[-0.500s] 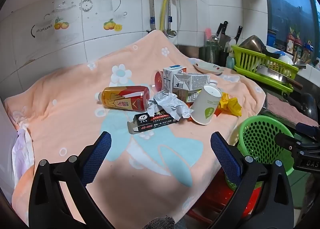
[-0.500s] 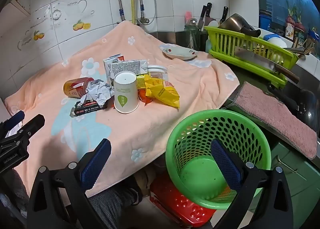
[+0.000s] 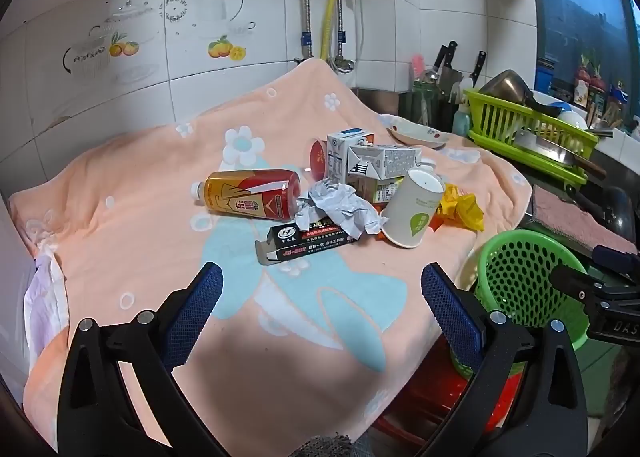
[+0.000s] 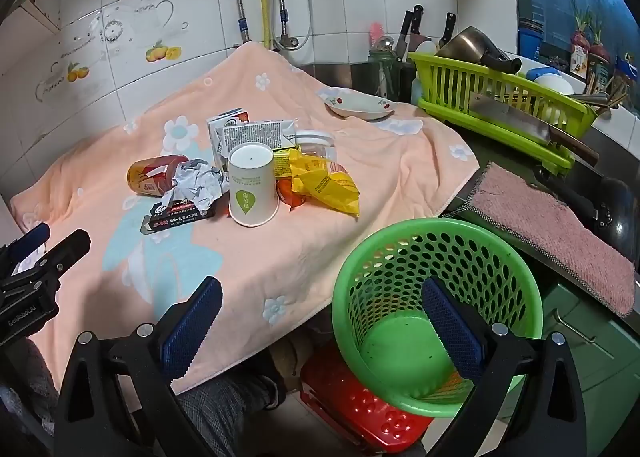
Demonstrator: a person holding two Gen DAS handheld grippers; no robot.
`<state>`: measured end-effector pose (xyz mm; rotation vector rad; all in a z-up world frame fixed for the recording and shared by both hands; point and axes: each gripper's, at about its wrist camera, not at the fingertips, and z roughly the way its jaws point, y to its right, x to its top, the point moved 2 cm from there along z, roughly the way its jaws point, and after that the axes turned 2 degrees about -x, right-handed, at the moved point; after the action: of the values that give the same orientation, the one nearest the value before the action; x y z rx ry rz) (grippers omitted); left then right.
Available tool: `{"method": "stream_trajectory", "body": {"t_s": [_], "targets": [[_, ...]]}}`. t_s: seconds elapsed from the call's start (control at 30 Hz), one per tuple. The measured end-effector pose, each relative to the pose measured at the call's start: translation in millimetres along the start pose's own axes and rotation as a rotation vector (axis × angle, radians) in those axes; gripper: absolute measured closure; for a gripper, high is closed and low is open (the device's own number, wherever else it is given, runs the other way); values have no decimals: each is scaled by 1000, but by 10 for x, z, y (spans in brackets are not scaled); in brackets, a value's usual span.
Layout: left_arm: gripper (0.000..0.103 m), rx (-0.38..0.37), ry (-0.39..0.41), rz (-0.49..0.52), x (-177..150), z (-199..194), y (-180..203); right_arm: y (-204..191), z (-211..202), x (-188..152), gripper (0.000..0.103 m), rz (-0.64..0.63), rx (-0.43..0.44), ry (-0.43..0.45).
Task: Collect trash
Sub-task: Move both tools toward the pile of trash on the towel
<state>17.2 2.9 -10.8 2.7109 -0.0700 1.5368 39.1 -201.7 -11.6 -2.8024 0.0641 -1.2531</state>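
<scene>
A pile of trash lies on the peach towel (image 3: 120, 217): a red-gold bottle (image 3: 252, 194) on its side, crumpled paper (image 3: 340, 209), a black box (image 3: 304, 243), an upturned paper cup (image 3: 414, 209), milk cartons (image 3: 368, 161) and a yellow wrapper (image 3: 464, 207). The cup (image 4: 252, 189) and wrapper (image 4: 324, 181) also show in the right wrist view. A green basket (image 4: 436, 297) stands below the towel's right edge. My left gripper (image 3: 322, 311) is open and empty, short of the pile. My right gripper (image 4: 322, 319) is open and empty by the basket's rim.
A white dish (image 4: 360, 105) lies at the towel's far end. A green dish rack (image 4: 500, 105) with a cleaver and pot stands at right, beside a pink cloth (image 4: 548, 225). The basket rests on a red stool (image 4: 360, 409). Tiled wall and pipes stand behind.
</scene>
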Motion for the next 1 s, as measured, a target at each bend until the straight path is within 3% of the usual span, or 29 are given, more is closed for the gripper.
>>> {"method": "stream_trajectory", "body": {"t_s": [1.0], "targets": [[5,12,30,-13,100,-32,-49,-69,15,-35,6,-13,14,7]]}}
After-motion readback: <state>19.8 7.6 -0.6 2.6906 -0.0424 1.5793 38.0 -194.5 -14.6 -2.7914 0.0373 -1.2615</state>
